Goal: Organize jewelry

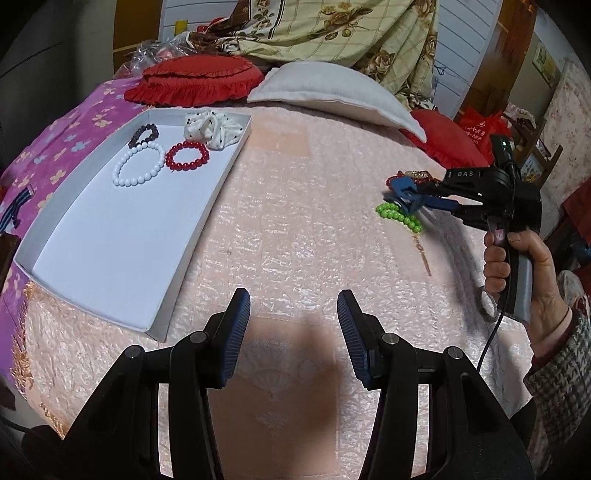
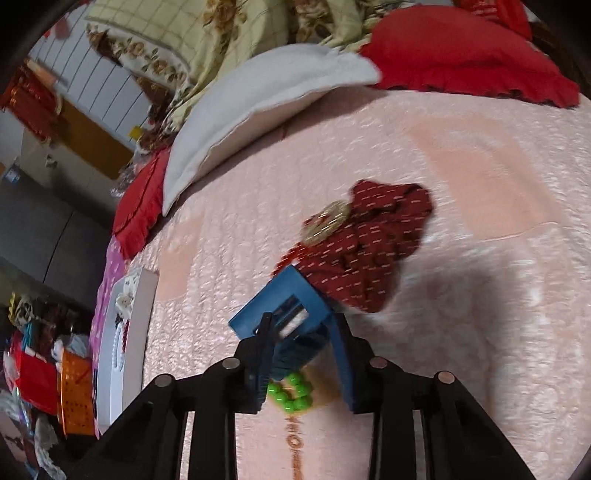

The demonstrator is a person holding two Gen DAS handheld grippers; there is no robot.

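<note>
Fingers, right gripper (image 2: 303, 365): clamped on blue hair clip (image 2: 284, 317), low centre frame, above green bracelet (image 2: 291, 397) on bed (image 1: 295, 229). Left gripper (image 1: 293, 332): apart, empty. Advice: lift clip clear, carry level to white tray (image 1: 110, 258), upper left.

A home bedroom is seen here. A bed (image 1: 295, 229) is spread with a pink quilted cover, and pillows (image 1: 332, 92) and a floral blanket (image 1: 332, 29) are piled at its head.
</note>
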